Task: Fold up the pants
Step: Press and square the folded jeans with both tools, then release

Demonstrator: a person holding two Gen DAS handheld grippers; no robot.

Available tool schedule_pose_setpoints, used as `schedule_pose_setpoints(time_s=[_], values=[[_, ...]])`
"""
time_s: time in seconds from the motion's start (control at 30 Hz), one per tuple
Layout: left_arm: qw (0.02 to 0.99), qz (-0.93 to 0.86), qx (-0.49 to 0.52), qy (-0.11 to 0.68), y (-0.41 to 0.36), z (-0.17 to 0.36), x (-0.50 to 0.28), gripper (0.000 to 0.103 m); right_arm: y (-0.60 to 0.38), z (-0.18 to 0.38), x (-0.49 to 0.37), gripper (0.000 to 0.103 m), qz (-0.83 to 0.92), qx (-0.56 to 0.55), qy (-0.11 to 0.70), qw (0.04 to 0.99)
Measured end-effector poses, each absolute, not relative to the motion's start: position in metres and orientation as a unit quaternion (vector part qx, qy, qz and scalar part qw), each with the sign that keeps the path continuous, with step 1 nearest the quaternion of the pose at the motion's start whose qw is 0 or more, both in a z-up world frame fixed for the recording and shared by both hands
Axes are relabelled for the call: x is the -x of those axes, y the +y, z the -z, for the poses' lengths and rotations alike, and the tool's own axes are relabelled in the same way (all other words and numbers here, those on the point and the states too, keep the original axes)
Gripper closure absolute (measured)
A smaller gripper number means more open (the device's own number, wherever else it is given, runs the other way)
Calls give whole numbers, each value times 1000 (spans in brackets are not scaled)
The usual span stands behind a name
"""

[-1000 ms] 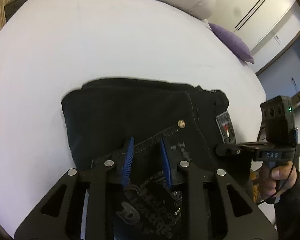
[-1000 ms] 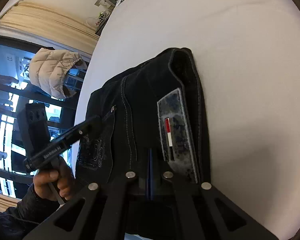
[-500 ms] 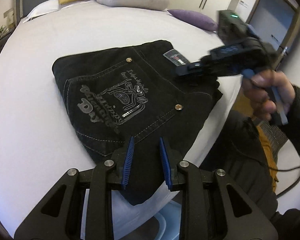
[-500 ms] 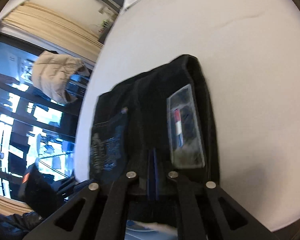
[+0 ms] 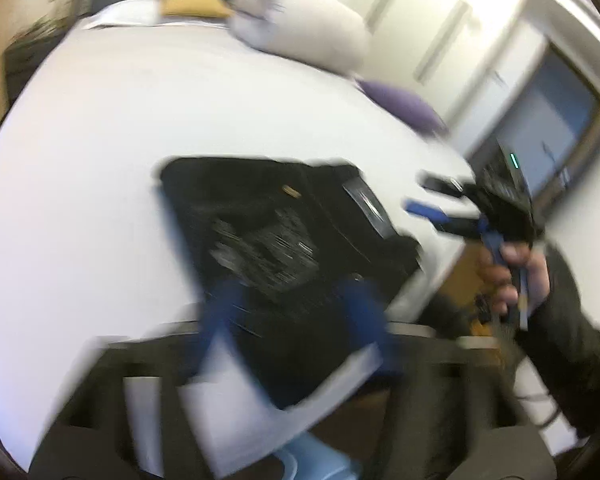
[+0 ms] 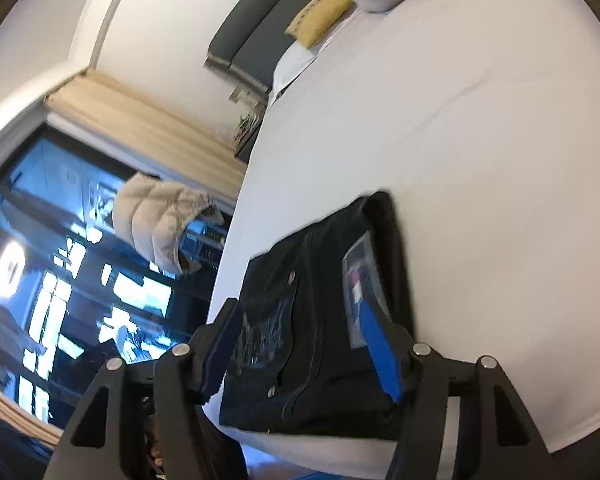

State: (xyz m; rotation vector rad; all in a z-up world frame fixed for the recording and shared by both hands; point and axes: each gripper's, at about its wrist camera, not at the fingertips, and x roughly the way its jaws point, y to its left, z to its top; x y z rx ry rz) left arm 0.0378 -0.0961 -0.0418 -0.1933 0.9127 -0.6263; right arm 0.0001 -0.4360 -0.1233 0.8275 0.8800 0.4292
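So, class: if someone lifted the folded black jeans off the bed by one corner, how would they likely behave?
The jeans would probably sag and start to unfold, since they are soft cloth stacked in layers with nothing pinning them. They look fairly heavy for their size: thick denim, folded several times. On the smooth white bed a push would likely slide the whole bundle, perhaps rumpling the top layer.
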Motion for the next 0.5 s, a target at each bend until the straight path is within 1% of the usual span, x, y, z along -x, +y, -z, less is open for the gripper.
schedule_pose_setpoints(time_s=[0.07, 0.2, 0.37, 0.43, 0.47, 0.5], values=[[845, 276, 128, 440, -82, 51, -54, 9, -443, 134, -15, 39, -189, -387, 439, 789], [791, 276, 200, 509, -73, 88, -93, 10, -447, 167, -43, 39, -181, -405, 495, 747], [741, 298, 221, 559, -96, 117, -117, 11, -432, 185, -69, 40, -200, -399, 531, 720], [728, 298, 236, 570, -101, 127, -122, 11, -425, 189, -77, 45, -204, -393, 541, 715], [726, 298, 246, 568, -99, 128, -126, 14, -422, 191, -83, 48, -202, -390, 547, 712], [722, 300, 253, 569, -99, 130, -130, 27, -419, 193, -87, 55, -199, -388, 552, 710]])
